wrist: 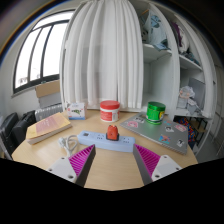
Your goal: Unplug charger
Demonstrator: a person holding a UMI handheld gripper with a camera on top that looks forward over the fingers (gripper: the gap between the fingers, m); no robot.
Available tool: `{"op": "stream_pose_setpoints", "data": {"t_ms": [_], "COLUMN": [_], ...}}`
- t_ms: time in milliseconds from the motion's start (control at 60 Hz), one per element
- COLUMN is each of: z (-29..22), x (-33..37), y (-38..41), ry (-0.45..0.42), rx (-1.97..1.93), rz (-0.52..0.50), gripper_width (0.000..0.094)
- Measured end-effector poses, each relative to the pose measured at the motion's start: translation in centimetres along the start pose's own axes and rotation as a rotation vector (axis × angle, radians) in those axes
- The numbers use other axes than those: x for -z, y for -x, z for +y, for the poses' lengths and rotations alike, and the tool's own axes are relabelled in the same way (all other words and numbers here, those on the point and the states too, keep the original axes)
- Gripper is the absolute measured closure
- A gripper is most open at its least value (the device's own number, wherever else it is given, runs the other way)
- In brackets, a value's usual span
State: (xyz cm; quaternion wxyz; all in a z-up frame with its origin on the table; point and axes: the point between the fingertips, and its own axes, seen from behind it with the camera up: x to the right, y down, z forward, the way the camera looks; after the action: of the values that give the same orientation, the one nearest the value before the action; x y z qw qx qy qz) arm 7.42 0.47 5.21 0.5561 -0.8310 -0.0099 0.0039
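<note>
Orange charger [113, 132] just ahead of the open jaws, on a power strip [113, 143].

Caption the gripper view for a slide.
Open gripper approaches orange charger in grey power strip on wooden table.

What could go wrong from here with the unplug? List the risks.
1. The gripper is open and short of the orange charger on the power strip; a skewed approach could clip the strip instead.
2. The strip lies loose on the table, so pulling may lift it too.
3. The red container and green jar stand just beyond; overshooting might knock them.
</note>
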Motion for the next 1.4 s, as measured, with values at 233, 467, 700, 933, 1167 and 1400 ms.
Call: {"op": "stream_pose_setpoints", "data": {"t_ms": [233, 467, 700, 933, 1167, 1400], "z": [-1.0, -1.4, -5.6, -12.5, -2.7, 3.4], "x": [-7.0, -8.7, -6.8, 1.2, -0.1, -4.1], "y": [-1.1, 0.0, 0.2, -6.2, -10.7, -11.9], "ry": [0.011, 0.019, -0.078, -0.187, 0.013, 0.169], "rx": [0.026, -0.029, -0.004, -0.018, -0.033, 0.013], "rz": [0.073, 0.050, 0.031, 0.099, 0.122, 0.129], "gripper_width": [0.0211, 0.0636, 0.0704, 0.0705, 0.0689, 0.0662]}}
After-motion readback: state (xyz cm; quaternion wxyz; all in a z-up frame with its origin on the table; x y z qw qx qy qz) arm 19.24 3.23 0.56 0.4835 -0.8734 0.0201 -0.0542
